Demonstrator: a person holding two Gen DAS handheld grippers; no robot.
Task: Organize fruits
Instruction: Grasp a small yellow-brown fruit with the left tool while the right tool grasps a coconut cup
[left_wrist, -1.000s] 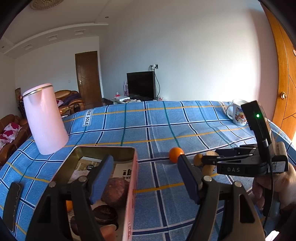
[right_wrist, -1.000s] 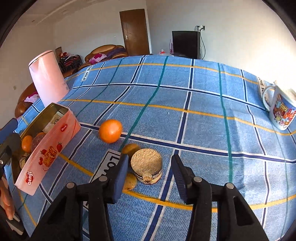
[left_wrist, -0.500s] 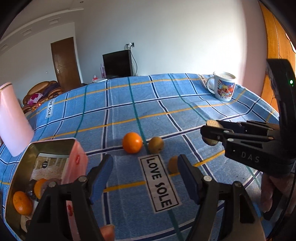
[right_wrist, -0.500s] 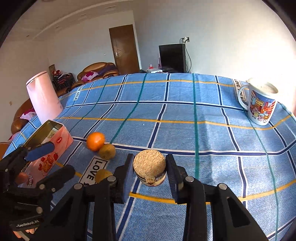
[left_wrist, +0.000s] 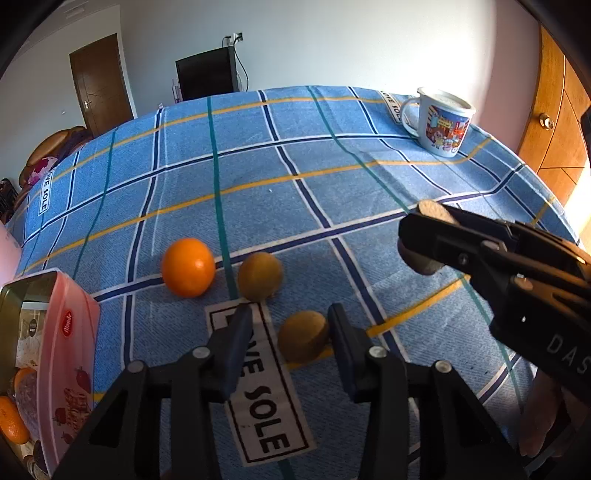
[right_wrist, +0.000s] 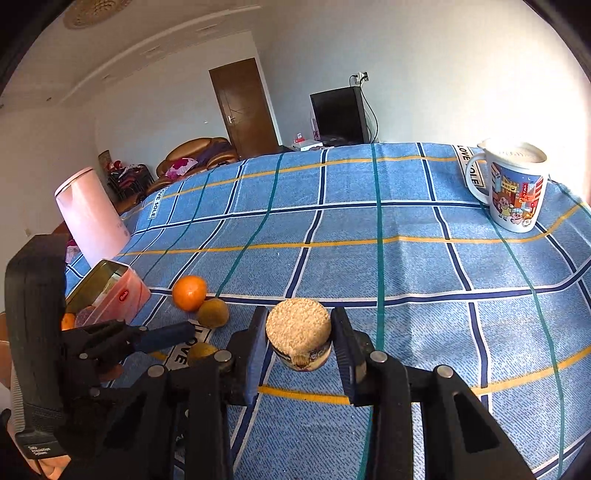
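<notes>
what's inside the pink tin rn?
Pink tin holds two oranges, a dark purplish fruit and printed paper. Its wall and the frame edge hide the rest.

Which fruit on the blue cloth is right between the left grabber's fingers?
The brownish round fruit nearest the camera sits between the open left gripper fingers. The other brown one and the orange lie farther back.
</notes>
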